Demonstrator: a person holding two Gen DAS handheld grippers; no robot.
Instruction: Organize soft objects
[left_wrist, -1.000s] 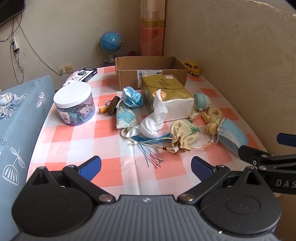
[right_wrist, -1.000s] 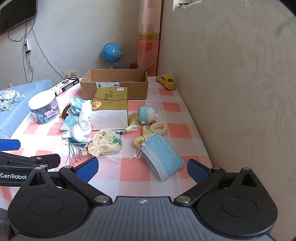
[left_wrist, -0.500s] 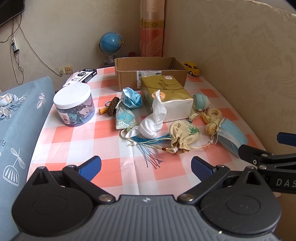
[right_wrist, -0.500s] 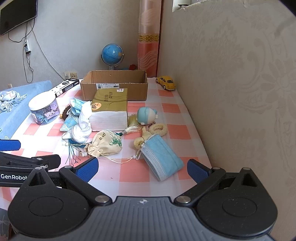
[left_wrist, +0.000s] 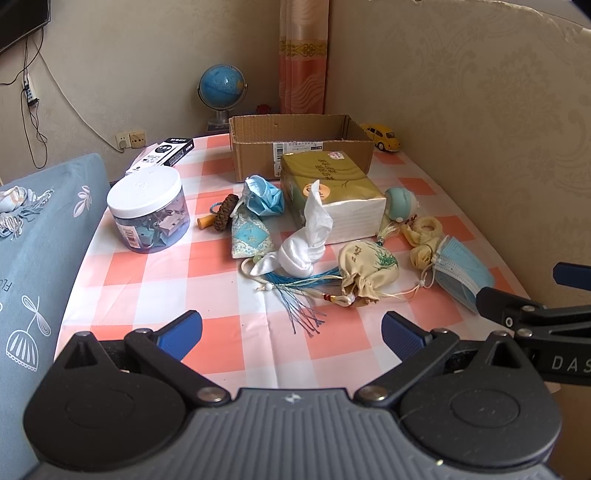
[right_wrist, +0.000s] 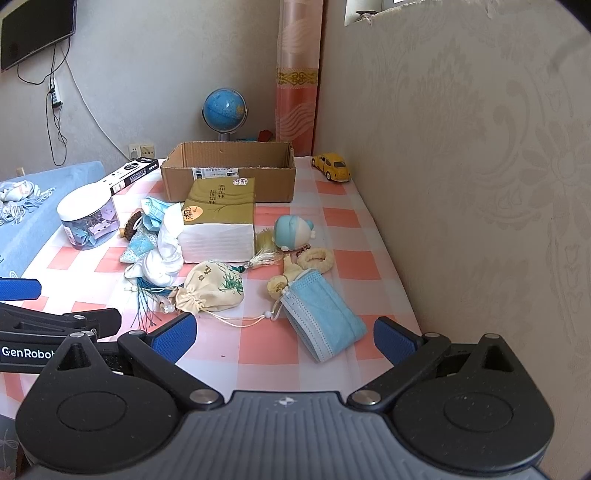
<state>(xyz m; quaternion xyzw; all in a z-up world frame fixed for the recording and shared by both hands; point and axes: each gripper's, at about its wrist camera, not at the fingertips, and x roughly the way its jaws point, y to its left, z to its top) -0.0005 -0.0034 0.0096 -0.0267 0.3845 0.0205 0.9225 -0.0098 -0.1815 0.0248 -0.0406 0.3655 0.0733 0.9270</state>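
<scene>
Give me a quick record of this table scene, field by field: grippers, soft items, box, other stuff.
left gripper: open, holding nothing
right gripper: open, holding nothing
soft items: flat mask, cream pouch, white cloth, crumpled mask, blue sachet
box: cardboard, open top, at the far end; inside not visible
tissue pack: in front of the box
hard items: jar, toy car, globe

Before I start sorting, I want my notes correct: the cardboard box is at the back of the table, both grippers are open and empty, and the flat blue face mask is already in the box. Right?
Not quite. The face mask is not in the cardboard box; it lies on the tablecloth at the near right, as the right wrist view shows. The box is at the back, and the left gripper and right gripper are open and empty.
</scene>
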